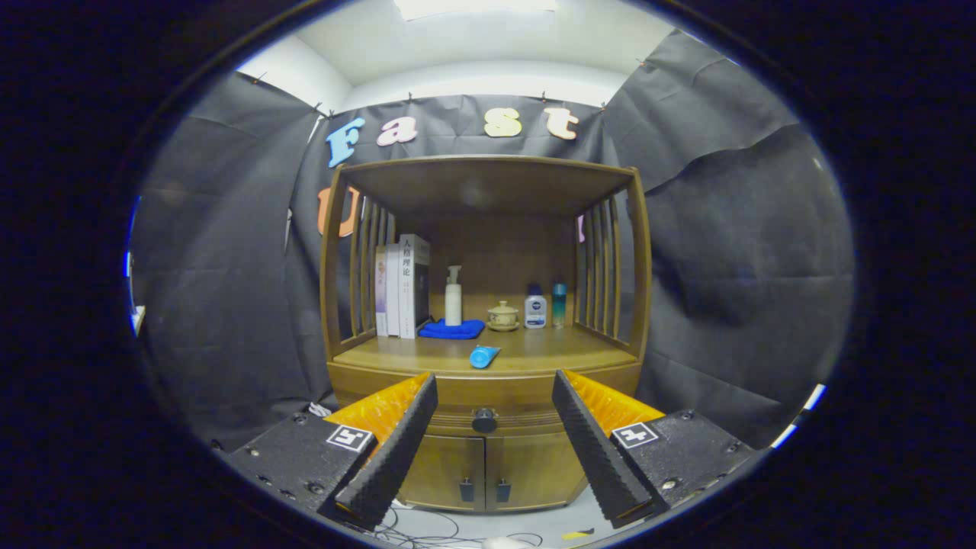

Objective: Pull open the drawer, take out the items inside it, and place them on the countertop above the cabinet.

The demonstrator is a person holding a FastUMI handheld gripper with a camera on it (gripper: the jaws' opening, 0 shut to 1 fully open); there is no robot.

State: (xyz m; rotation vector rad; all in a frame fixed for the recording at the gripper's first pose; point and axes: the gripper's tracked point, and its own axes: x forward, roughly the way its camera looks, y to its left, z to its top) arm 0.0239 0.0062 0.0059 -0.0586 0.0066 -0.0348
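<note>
- Through the gripper view I see my tool (494,393) spread wide open, holding nothing, its two ribbed black fingers (393,450) reaching toward a wooden cabinet (488,396).
- The drawer (488,412) is shut; its dark round knob (484,420) sits in the gap between the fingers, beyond their tips and untouched.
- Just above the drawer is the table (534,351), the cabinet's wooden top surface. A blue tube (483,355) lies on its side near the front edge, straight above the knob.
- Further back from the tube, against the rear panel, I can pick out a folded blue cloth (451,329) with a white pump bottle (453,296) standing just behind it.
- To the left of the cloth a row of upright books (402,286) leans by the slatted side.
- To the right of the cloth stand a small lidded ceramic pot (502,316), a white bottle with a blue label (535,307), and a slim teal bottle (559,303).
- Below the drawer are two closed cabinet doors (484,473) with small dark handles.
- Cables (427,530) trail across the floor under the cabinet.
</note>
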